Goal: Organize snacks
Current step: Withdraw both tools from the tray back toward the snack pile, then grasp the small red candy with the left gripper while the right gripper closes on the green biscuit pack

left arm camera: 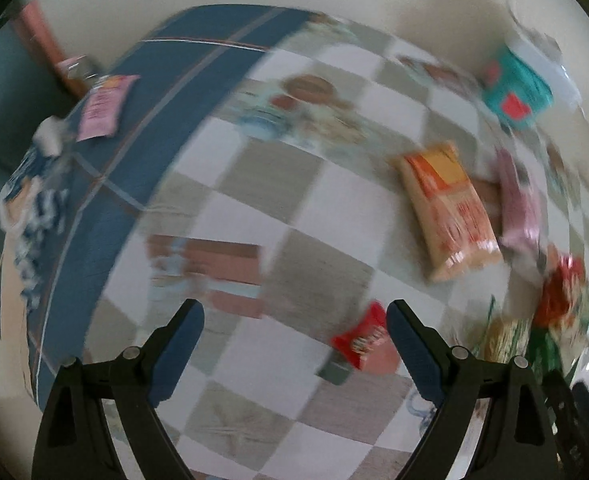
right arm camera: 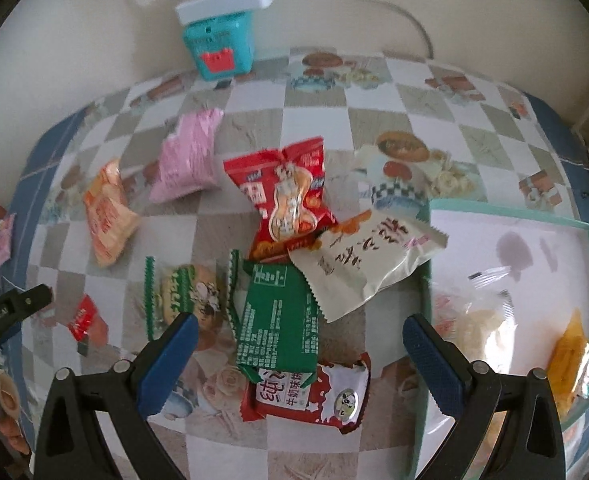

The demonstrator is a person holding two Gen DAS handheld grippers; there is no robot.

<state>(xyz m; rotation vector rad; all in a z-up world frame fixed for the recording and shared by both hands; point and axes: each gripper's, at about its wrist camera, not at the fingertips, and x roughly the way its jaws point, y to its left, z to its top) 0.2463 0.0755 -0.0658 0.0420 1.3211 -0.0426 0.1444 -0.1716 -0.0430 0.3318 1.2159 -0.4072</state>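
Hovering above the checkered tablecloth (right arm camera: 254, 120), the right gripper (right arm camera: 300, 342) is seen with its blue-padded jaws spread wide and nothing held between them. Directly beyond the gap a green packet (right arm camera: 278, 320) lies printed-side up, overlapping a red-and-white milk-candy packet (right arm camera: 318, 396) at its near end. A cream pouch (right arm camera: 370, 264) rests against the green packet's far corner and leans over the edge of a white tray (right arm camera: 534, 248) with a mint rim, to the right. Behind these, a red peanut bag (right arm camera: 286, 196) is partly covered by the cream pouch.

Inside the tray, a clear-wrapped pale snack (right arm camera: 482, 320) and a yellow packet (right arm camera: 574, 352) are already placed, so the sorting is judged to be begun but far from finished. Left outside are a green-edged biscuit pack (right arm camera: 186, 296), a small red sachet (right arm camera: 84, 316), an orange packet (right arm camera: 108, 216) and a pink packet (right arm camera: 190, 160). A teal box (right arm camera: 222, 48) stands by the wall.

The left gripper (left arm camera: 294, 344) is likewise shown with jaws apart and empty, over bare cloth; its view is heavily blurred. The small red sachet (left arm camera: 362, 340) lies just beside its right finger, and another small pink packet (left arm camera: 102, 106) sits well apart on the blue border.
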